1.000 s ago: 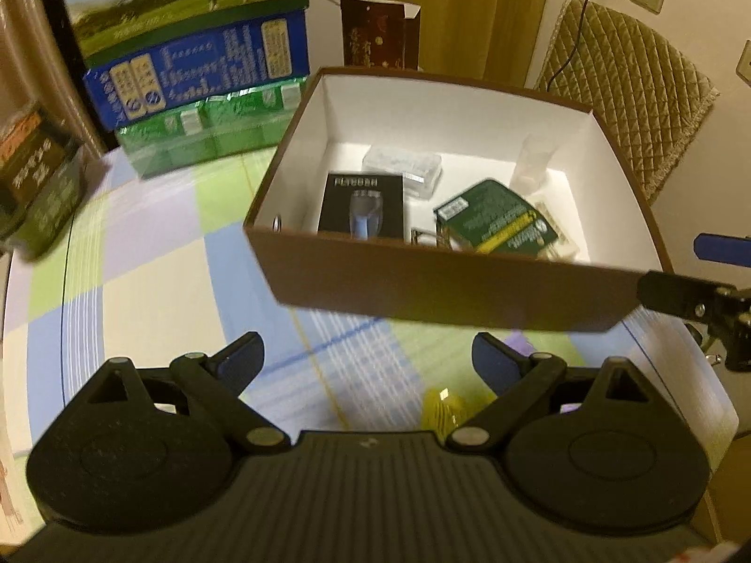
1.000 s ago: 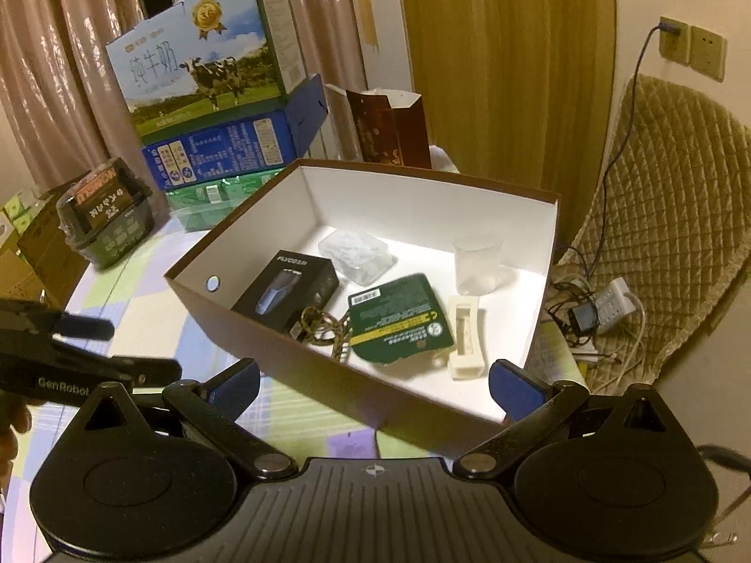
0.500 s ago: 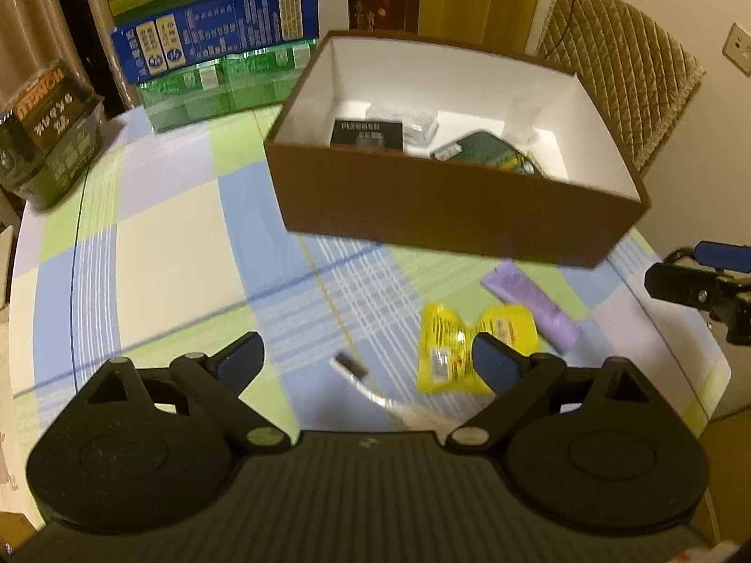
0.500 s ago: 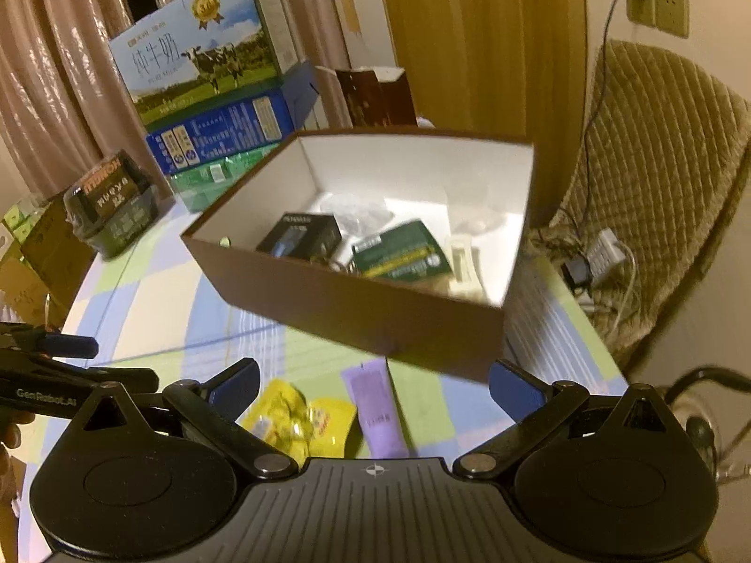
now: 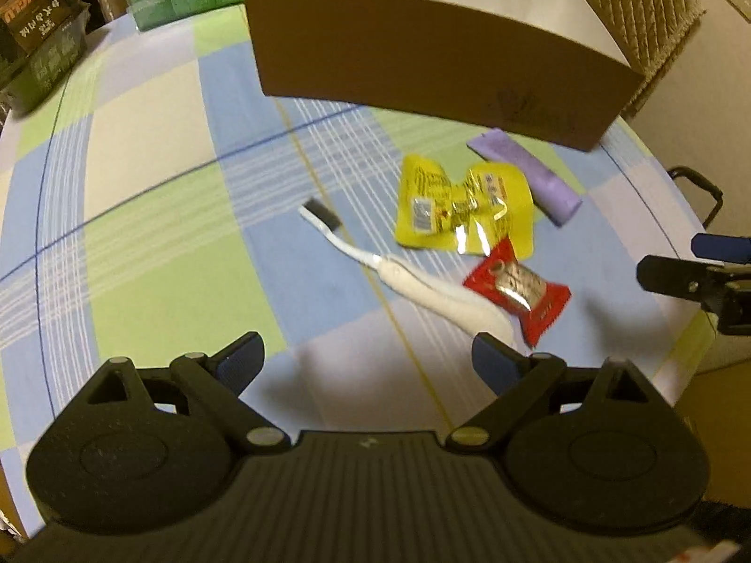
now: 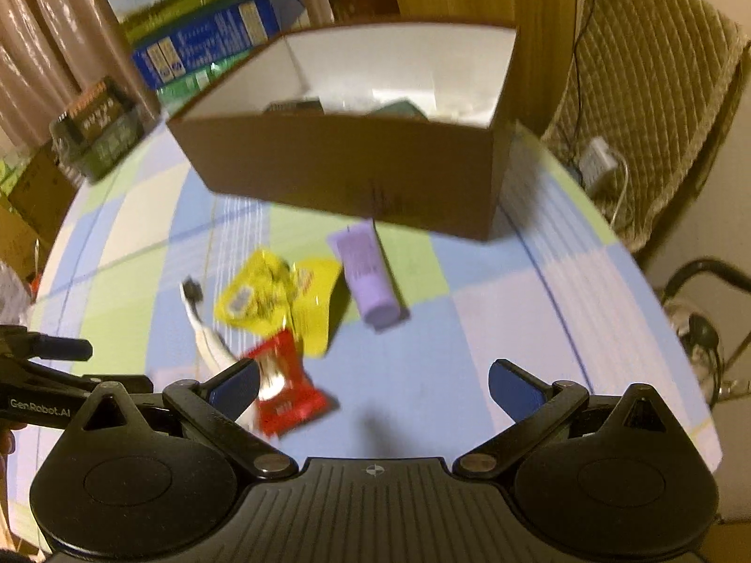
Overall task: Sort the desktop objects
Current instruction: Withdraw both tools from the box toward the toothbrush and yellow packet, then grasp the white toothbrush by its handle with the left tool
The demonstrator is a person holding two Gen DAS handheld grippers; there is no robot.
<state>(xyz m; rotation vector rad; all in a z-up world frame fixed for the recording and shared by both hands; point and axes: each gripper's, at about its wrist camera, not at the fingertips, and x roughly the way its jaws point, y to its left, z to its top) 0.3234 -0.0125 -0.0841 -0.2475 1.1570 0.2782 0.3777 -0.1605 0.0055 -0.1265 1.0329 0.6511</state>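
Sorting looks partly done: some items lie inside the brown box (image 6: 356, 164), while toothbrush (image 5: 375, 262), yellow packet (image 5: 464, 206), red packet (image 5: 521, 291) and purple tube (image 5: 530, 173) wait just before it, and left gripper (image 5: 366, 361) and right gripper (image 6: 375, 387) hover spread wide, empty.

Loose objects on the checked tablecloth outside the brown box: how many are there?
4: white toothbrush leftmost, crinkled yellow packet in the middle, small red wrapper nearest, purple tube beside the brown cardboard box. None seems hidden.

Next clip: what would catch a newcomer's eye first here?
Probably the bright cluster on the checked tablecloth: a yellow packet, a red packet lying over a white toothbrush, and a purple tube. Behind them stands the big brown box. Both grippers, left and right, are open and empty.
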